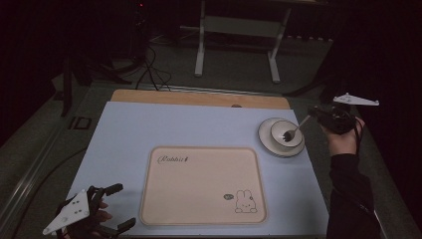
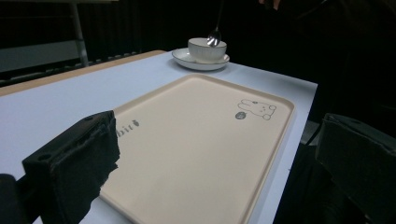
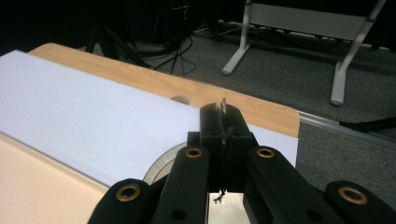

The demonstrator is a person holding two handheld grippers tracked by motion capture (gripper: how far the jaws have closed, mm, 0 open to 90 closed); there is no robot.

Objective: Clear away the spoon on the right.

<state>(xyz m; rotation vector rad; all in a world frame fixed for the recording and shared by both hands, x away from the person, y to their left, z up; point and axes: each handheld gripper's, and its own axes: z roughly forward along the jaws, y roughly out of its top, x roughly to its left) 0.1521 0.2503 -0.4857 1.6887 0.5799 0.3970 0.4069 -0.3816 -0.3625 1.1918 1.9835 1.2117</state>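
Observation:
A white cup (image 1: pixel 284 132) stands on a white saucer (image 1: pixel 266 138) at the right of the pale blue mat (image 1: pixel 149 124). A metal spoon (image 1: pixel 294 129) slants into the cup, bowl end inside. My right gripper (image 1: pixel 312 113), held by a hand just right of the saucer, is shut on the spoon's handle (image 3: pixel 223 106). A beige tray (image 1: pixel 199 184) with a rabbit drawing lies at the mat's front centre. My left gripper (image 1: pixel 122 206) rests open near the front left corner, nothing between its fingers (image 2: pixel 79 158). Cup (image 2: pixel 207 49) and spoon (image 2: pixel 215 35) show far off in the left gripper view.
A strip of bare wooden tabletop (image 1: pixel 199 98) runs behind the mat. Beyond the table, a white metal frame (image 1: pixel 239 40) and cables (image 1: pixel 152 69) sit on the dark floor. The person's dark sleeve (image 1: pixel 351 199) lies along the table's right edge.

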